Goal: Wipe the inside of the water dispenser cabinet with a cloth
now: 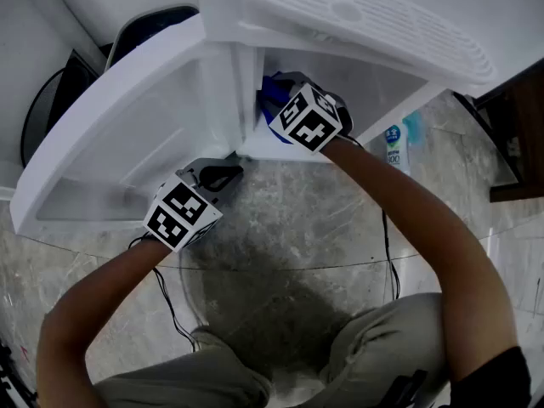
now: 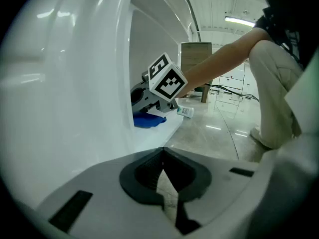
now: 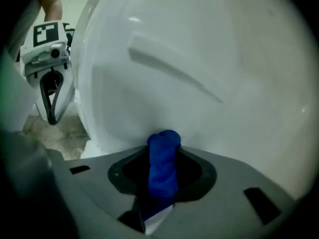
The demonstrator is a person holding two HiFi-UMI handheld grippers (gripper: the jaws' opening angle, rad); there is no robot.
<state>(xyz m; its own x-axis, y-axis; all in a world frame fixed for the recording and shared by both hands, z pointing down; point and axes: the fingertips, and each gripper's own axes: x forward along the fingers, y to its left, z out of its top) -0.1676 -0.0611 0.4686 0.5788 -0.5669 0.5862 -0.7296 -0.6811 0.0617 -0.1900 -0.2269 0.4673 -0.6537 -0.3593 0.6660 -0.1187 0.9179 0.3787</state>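
The white water dispenser point(image 1: 365, 24) stands with its lower cabinet door point(image 1: 119, 134) swung open to the left. My right gripper point(image 1: 285, 100) reaches into the cabinet opening, shut on a bunched blue cloth point(image 3: 163, 163). The cloth's tip lies at the curved white inner wall point(image 3: 199, 83). The blue cloth point(image 2: 148, 120) rests on the cabinet floor under that gripper in the left gripper view. My left gripper point(image 1: 223, 175) hangs outside by the door's lower edge. It is shut point(image 2: 162, 156) with nothing between its jaws, and whether it touches the door I cannot tell.
A small labelled bottle point(image 1: 393, 143) lies on the marble floor right of the cabinet. Dark furniture point(image 1: 518, 134) stands at the far right and a black round object point(image 1: 51, 109) at the left. Cables trail over the floor point(image 1: 255, 253) near the person's knees.
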